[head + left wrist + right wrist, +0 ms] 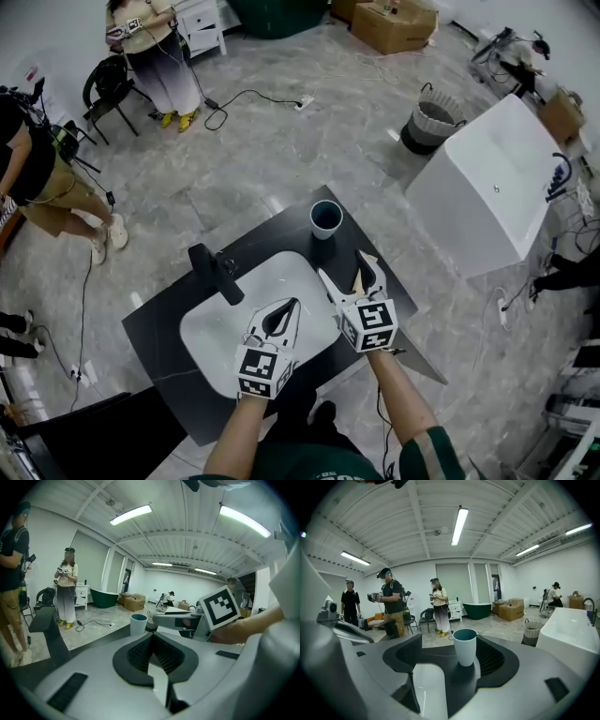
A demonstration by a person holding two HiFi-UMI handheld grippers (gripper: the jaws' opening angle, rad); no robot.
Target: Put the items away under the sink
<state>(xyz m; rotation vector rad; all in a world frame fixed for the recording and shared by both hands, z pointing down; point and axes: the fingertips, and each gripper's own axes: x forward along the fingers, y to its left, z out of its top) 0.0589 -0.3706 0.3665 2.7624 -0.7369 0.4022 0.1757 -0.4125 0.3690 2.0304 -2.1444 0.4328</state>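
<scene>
Left gripper (293, 303) fingers together, right gripper (349, 272) fingers apart, both empty above black worktop (159, 328); white teal-lined cup (326, 217) awaits stowing.

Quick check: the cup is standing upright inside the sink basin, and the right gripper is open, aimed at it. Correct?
Not quite. The cup stands upright, but on the black counter just beyond the sink, not inside the basin; the head view shows this. The rest holds: the right gripper is open and aimed at the cup.
</scene>
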